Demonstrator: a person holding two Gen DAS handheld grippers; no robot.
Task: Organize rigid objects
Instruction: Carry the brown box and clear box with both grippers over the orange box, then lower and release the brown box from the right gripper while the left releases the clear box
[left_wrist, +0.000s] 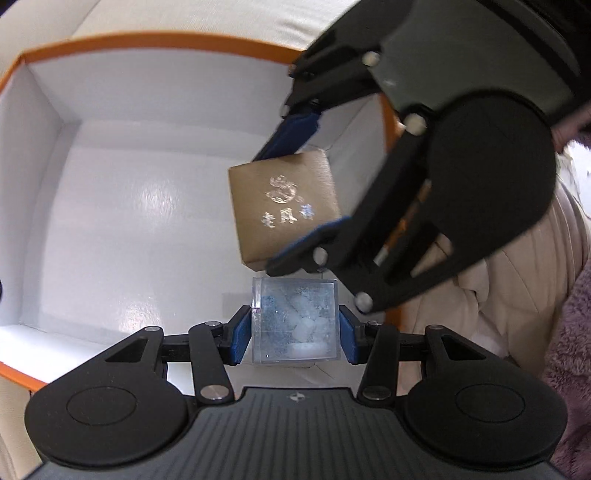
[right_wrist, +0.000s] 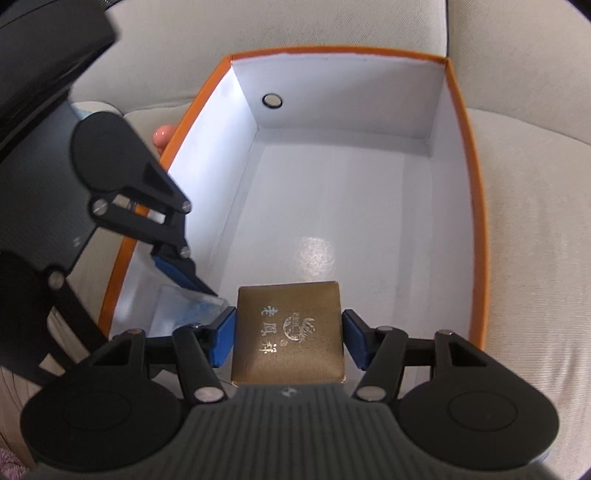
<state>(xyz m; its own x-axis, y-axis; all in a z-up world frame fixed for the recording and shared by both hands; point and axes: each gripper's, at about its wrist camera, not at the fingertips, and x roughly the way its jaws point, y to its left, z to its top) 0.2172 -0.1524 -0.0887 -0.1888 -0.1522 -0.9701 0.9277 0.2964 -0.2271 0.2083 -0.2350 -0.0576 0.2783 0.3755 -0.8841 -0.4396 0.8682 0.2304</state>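
My left gripper (left_wrist: 294, 330) is shut on a clear plastic cube (left_wrist: 294, 321) with white and blue bits inside, held over the open orange box (left_wrist: 92, 42) with white inner walls. My right gripper (right_wrist: 288, 338) is shut on a small gold box (right_wrist: 290, 334) with silver characters, held above the same orange box (right_wrist: 476, 221). In the left wrist view the right gripper (left_wrist: 295, 192) and the gold box (left_wrist: 282, 206) hang just above the cube. In the right wrist view the left gripper (right_wrist: 192, 291) and the clear cube (right_wrist: 184, 310) are at the left, close beside the gold box.
The orange box sits on a beige cushioned seat (right_wrist: 524, 129). Its white floor (right_wrist: 332, 206) shows nothing lying on it. A round metal disc (right_wrist: 272, 100) is set in its far wall. A pink object (right_wrist: 164, 134) peeks out beyond the box's left wall. Purple fuzzy fabric (left_wrist: 572, 350) lies at the right.
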